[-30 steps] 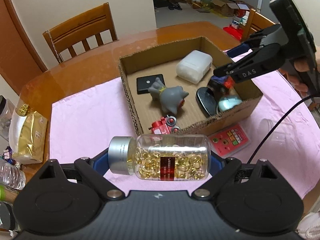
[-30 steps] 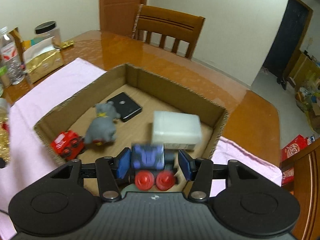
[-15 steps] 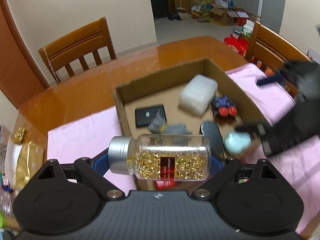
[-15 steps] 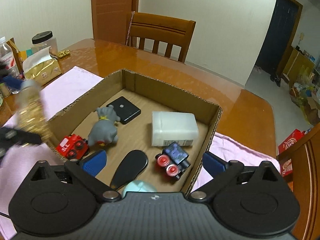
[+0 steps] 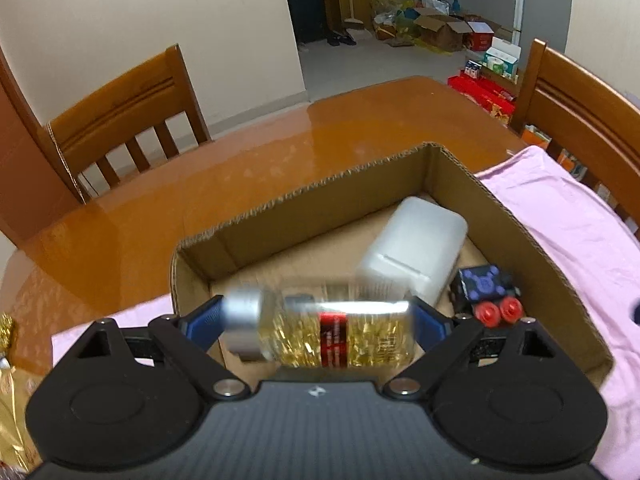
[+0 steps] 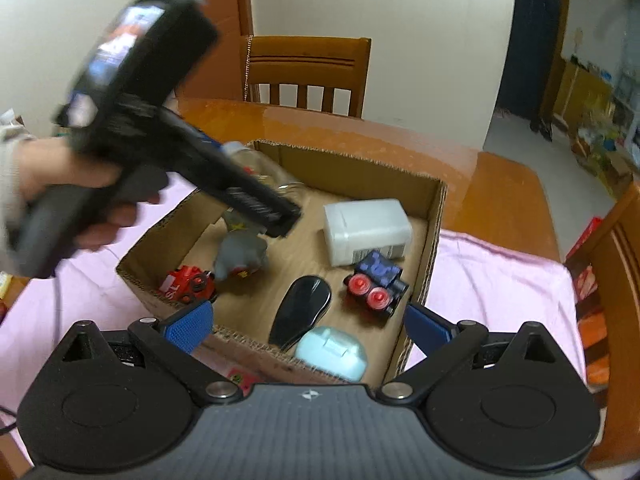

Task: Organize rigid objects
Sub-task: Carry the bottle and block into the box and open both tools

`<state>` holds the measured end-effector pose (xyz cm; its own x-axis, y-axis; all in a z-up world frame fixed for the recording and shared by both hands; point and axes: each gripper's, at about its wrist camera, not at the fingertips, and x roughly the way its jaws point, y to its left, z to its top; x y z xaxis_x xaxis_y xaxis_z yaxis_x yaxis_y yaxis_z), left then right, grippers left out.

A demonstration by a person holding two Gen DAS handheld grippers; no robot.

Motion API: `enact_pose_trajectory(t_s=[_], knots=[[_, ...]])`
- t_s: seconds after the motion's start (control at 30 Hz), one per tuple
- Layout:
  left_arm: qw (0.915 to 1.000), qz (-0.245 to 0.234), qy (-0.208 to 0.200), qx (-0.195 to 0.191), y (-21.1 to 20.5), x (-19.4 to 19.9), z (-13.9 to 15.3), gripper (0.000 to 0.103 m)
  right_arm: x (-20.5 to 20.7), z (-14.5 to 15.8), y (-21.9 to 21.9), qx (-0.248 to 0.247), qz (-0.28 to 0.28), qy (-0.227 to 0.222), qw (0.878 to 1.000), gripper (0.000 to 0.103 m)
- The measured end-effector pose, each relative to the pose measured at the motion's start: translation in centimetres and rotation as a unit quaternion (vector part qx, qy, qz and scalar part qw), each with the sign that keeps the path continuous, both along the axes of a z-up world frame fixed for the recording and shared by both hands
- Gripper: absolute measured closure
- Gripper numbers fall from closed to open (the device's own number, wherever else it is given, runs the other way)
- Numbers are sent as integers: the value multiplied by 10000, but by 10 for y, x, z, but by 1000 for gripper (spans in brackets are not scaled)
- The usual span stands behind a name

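From the left wrist, the left tongs (image 5: 318, 320) carry a clear bottle of golden capsules (image 5: 320, 332) lengthwise between the 2 blue pads, silver cap toward the left-hand pad (image 5: 202, 320), base at the right-hand one; the jaws are opening around it, and blur hides whether the pads press it or it is already slipping free. It hangs over the near part of the cardboard box (image 5: 304, 216), probably so it can drop onto bare floor short of the white plastic container (image 5: 412, 256) just beyond the tips and the blue toy train with red wheels (image 5: 486, 294) off the right-hand finger. The bottle and the tool body hide the box floor directly beneath, and the bottle's label is too smeared to read. From the right wrist, the right tongs (image 6: 308, 326) are spread wide and empty, held back over the near box wall, seemingly done with their own drop. Ahead of the tips lie a black oval object (image 6: 302, 310), a pale blue case (image 6: 332, 354), the train, the white container, a grey figurine (image 6: 242, 256) and a red toy vehicle (image 6: 188, 286). The other tool and the person's hand (image 6: 60, 184) cross the left of this view in heavy blur, covering most of the bottle and the far-left corner of the box.
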<state>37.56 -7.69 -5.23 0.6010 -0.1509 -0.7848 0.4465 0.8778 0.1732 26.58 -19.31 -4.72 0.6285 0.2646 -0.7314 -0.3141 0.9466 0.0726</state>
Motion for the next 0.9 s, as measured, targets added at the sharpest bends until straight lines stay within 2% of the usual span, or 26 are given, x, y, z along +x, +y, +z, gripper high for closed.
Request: enact_pose_trajectory(t_s=[0.13,0.4,0.67,0.9], knots=[[9997,-51,-201,89,-6,-2,5,8,-9,-3,-4,-85,-120,37,9999,0],[9992,107,-337,-185,8,-26,28,5,-23,-9,-18,-152,-535,142,9983,0],[9978,421,-350,-376,41,-72,43,3,-51,-27,-23,-400,-809,255,9956,0],[9959,762,-315,-366,68,-122,33,2,-72,-47,-30,-358,-1405,375,9887,0]])
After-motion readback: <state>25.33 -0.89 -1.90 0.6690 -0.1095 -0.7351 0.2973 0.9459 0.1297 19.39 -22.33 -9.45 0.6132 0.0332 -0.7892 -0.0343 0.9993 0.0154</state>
